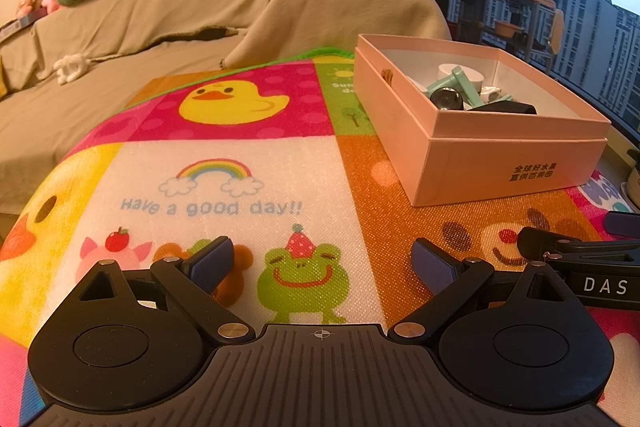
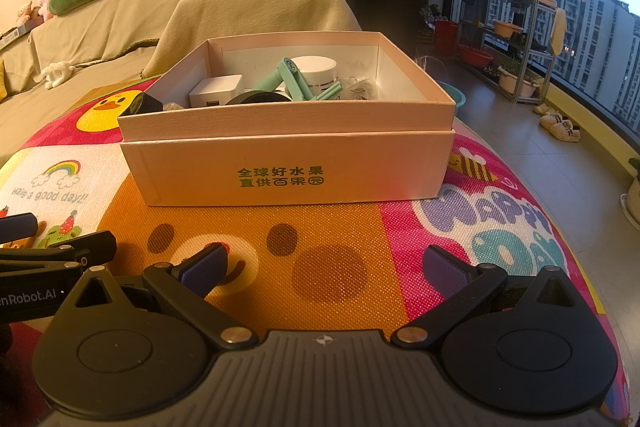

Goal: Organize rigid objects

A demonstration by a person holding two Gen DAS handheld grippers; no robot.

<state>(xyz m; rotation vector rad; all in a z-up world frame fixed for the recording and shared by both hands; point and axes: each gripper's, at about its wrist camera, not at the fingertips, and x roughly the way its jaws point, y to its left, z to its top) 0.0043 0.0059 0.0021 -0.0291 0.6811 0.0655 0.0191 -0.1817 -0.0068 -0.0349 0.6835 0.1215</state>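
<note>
My right claw (image 2: pixel 326 269) is spread wide and holds nothing, and the pink cardboard box (image 2: pixel 292 163) full of hard things sits straight ahead of it, long side facing me, nearer than to my empty, wide-apart left claw (image 1: pixel 324 261).

Pink box (image 2: pixel 288 163), green lettering; mint tool (image 2: pixel 298 81); cartoon-patterned mat (image 1: pixel 240 155); possibly black lens (image 1: pixel 447 98).
</note>
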